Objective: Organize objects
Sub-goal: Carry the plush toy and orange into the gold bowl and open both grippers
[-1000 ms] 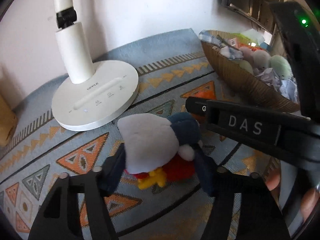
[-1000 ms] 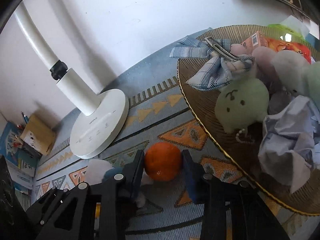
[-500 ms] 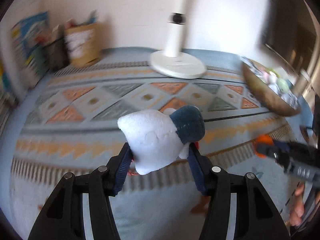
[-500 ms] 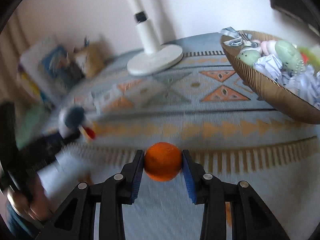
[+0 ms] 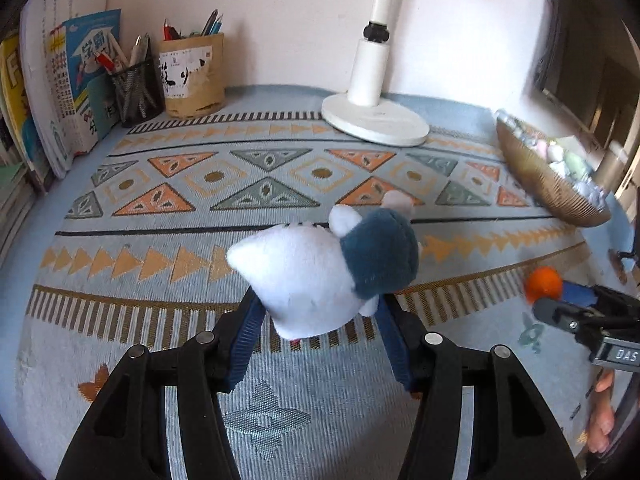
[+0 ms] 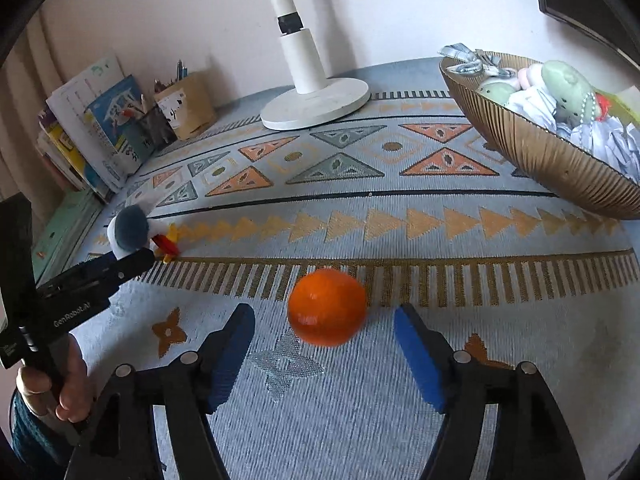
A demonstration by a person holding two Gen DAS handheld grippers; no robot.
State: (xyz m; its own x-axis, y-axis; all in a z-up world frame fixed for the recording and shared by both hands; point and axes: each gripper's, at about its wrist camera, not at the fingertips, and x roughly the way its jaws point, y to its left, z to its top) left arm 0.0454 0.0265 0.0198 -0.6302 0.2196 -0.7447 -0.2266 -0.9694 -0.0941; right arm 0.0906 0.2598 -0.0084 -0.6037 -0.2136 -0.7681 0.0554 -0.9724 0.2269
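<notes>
In the left wrist view, our left gripper (image 5: 320,320) clenches the plush toy (image 5: 320,272) above the patterned surface (image 5: 160,240). In the right wrist view, our right gripper (image 6: 324,344) has just been opening its jaws; the orange (image 6: 326,306) sits free between them and may roll away.

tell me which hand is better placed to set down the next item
Left. Its tongs grip the plush toy above the mat; the right tongs have just opened, clear of the orange.
</notes>
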